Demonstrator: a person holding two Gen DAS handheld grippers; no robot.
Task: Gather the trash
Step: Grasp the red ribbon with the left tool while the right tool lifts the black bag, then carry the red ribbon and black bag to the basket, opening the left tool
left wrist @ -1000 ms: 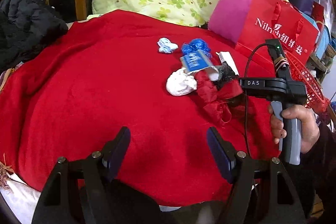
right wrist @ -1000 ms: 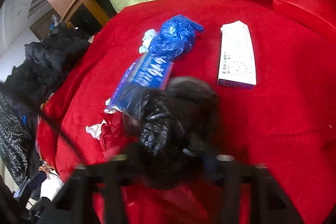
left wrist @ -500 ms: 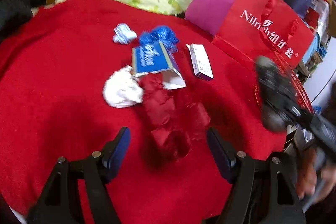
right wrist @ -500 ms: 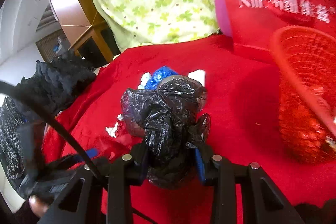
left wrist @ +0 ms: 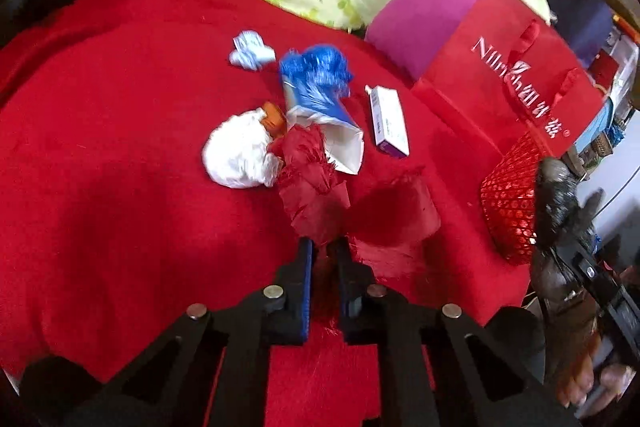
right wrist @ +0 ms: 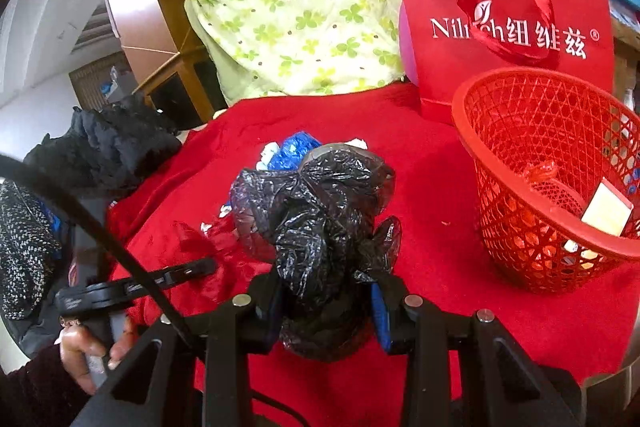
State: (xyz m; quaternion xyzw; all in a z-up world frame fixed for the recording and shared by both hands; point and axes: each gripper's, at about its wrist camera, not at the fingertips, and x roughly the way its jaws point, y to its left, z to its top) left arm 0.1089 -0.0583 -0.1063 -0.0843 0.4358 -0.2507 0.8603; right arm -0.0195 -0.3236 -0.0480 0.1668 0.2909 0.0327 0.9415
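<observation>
One view alone (right wrist) shows red basket (right wrist: 500, 227) contents.

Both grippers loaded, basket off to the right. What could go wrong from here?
1. The left gripper has just closed on the red crumpled wrapper, which touches the white wad and blue pack; lifting may drag them.
2. The black bag, pinched low in the right gripper, billows wide; it may snag the basket rim.
</observation>
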